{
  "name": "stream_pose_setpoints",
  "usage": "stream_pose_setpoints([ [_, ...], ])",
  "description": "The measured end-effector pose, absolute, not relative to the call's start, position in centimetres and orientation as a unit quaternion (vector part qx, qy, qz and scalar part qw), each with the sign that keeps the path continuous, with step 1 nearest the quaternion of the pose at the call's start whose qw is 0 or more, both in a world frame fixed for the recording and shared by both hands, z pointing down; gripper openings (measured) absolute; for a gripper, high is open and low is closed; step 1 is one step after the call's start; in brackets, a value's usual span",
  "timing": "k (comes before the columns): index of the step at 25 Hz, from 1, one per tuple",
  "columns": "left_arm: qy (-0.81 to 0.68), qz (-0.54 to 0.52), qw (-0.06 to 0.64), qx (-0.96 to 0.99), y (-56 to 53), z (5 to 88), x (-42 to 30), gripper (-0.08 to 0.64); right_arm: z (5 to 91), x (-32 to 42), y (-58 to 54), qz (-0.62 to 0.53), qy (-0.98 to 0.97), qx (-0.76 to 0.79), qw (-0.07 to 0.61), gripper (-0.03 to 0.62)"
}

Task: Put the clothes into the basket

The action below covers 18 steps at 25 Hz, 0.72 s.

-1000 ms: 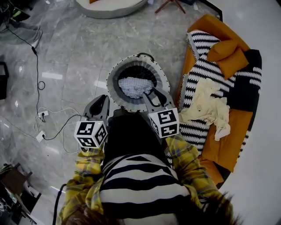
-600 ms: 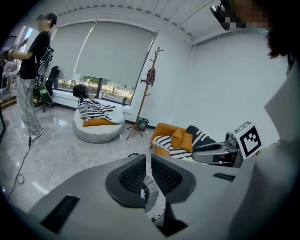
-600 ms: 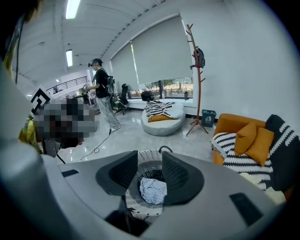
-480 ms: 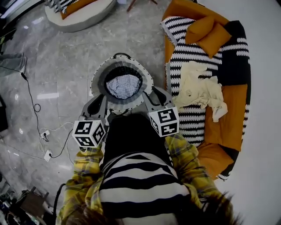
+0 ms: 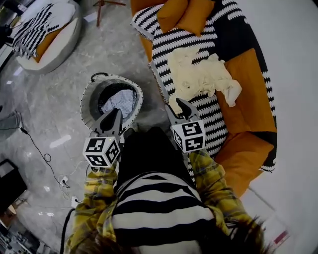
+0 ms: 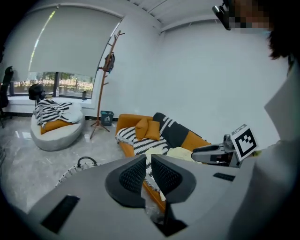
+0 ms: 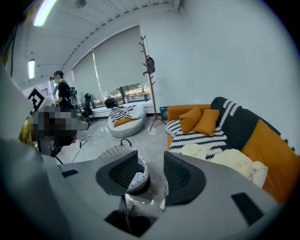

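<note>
Left tool [image 5: 116, 113]: jaws just a crack apart, nothing between them. It points down over the near rim of the basket [image 5: 86, 97]. Right tool [image 5: 182, 103]: jaws wider apart, also empty, sitting off to the right of the basket, with its tip by the near end of the cream clothes [image 5: 198, 77]. Can't tell if it touches them.

The basket stands on the grey marble floor [image 5: 59, 129] and there's a pale cloth [image 5: 121, 101] inside it. The cream clothes lie crumpled to the right of the basket, on the striped throw [image 5: 171, 47] covering the orange sofa [image 5: 248, 84], so not in the basket yet. Two orange cushions [image 5: 186, 12] sit further along the sofa, away from the basket.
</note>
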State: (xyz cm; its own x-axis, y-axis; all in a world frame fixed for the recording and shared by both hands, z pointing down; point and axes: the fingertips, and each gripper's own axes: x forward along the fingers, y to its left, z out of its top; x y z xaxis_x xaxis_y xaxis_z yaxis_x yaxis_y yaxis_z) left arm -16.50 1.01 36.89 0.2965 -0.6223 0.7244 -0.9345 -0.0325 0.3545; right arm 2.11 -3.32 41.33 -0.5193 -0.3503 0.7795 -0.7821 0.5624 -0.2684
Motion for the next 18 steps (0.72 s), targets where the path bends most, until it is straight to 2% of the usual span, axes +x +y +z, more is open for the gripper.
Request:
stream_pose_setpoints([
  [9,-0.479,0.213,0.409,0.747,-1.7,38.3,-4.8,0.046,43.7,15.0,-3.1,0.353,-0.754,0.435,0.344,0.176],
  [18,-0.440,0.222,0.404,0.770,-3.5,40.0,3.2,0.046,45.7,21.6,-3.5,0.374,-0.737,0.450,0.338,0.183],
])
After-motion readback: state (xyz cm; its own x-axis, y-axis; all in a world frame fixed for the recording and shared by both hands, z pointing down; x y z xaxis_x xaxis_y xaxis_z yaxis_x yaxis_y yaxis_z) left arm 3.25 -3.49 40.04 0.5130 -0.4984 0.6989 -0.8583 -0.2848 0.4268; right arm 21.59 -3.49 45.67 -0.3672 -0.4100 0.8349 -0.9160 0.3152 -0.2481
